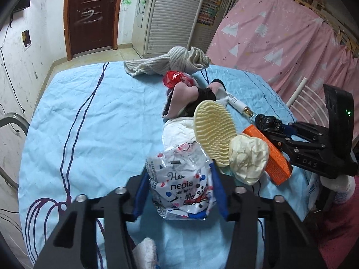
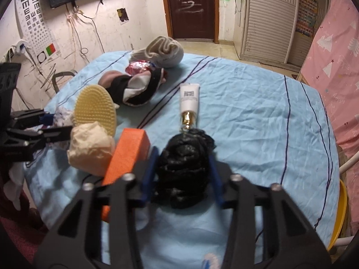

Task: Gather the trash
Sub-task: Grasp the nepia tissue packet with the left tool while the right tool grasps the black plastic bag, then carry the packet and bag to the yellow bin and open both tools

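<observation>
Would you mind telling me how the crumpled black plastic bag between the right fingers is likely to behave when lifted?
The black bag looks wadded and glossy, so it is probably light, squashy and rather slippery. Loose folds may unfurl and dangle, perhaps brushing the orange block beside it.

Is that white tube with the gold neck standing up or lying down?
Lying down. The white tube rests flat on the blue tablecloth, its gold neck pointing toward the black plastic bag.
</observation>
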### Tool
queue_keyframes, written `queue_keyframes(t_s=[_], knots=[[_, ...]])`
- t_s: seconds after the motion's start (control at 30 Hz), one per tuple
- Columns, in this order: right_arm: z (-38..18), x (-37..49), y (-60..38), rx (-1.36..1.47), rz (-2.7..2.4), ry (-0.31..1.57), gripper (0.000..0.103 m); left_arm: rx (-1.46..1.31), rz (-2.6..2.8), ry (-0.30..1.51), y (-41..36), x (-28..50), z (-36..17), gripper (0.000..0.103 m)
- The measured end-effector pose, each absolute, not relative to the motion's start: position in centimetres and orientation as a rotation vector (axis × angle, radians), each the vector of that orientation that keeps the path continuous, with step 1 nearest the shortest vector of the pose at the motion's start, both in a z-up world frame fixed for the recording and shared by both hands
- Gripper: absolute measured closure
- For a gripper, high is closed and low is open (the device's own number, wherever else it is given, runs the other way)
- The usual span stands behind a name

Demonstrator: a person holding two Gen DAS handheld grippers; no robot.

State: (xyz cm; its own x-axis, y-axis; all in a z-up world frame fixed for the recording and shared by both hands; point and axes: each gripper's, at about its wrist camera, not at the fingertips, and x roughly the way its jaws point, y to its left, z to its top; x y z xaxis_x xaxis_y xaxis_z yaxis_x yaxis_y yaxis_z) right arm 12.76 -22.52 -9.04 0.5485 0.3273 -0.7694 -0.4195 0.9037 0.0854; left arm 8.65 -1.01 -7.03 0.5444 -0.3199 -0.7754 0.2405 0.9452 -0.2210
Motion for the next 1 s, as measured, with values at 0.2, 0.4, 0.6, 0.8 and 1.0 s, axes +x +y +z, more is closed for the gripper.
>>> queue_keyframes(t_s=[0.2,0.4,0.6,0.8,1.0], knots=[[-8.6,12.7,-23.9,-0.036,0.454,0.858,0.071,-0.116,-0.304,0.919,-0.3,8.3,-6.3,0.071],[-8.0,12.6,-25.1,0.012,0.451,0.829,0.071,-0.111,-0.280,0.872,0.2,7.6,-4.2,0.071],[-7.2,12.2,-27.0,0.046,0.432,0.800,0.071,-0.094,-0.274,0.837,-0.4,7.3,-2.3,0.071],[-6.7,11.9,-29.3,0.080,0.402,0.775,0.071,-0.084,-0.282,0.809,-1.7,7.5,-0.9,0.071],[-6.4,11.7,-31.6,0.115,0.373,0.755,0.071,-0.063,-0.295,0.801,-3.2,7.8,-0.1,0.071]])
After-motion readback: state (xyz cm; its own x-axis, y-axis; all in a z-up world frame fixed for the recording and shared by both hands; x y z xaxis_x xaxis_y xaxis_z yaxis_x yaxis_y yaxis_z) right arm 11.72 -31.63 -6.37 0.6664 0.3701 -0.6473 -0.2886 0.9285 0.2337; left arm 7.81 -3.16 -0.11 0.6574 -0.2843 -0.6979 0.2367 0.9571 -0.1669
